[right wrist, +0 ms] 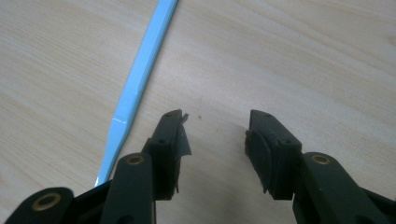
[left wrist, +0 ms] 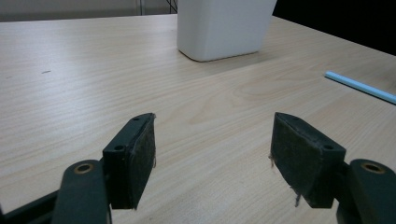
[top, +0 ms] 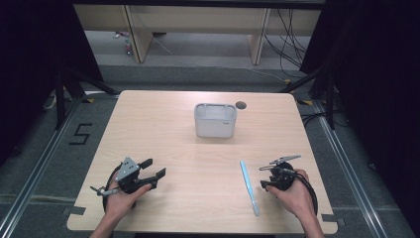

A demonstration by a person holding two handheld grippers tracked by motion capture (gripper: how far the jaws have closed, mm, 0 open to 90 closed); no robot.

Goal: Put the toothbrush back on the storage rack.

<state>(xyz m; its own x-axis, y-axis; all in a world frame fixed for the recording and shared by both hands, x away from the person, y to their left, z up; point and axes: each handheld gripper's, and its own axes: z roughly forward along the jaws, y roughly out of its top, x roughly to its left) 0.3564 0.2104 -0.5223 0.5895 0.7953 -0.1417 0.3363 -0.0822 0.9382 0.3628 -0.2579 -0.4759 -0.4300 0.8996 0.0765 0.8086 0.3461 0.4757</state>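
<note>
Toothbrush [top: 248, 187], pale blue, lay flat on the table [top: 163, 124] near the front edge, just left of the right gripper [top: 268, 176], whose jaws were spread and empty. Left gripper [top: 152, 168], held low at the front left, was also spread, aimed toward the white container [top: 215, 120].

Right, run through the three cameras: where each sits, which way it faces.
High view: above the person's side, looking forward and down at the table; both hands, left tongs, right tongs.
Left gripper view: rides the left tongs, facing the white bin.
Right gripper view: rides the right tongs, facing down.
All show the blue stick.
</note>
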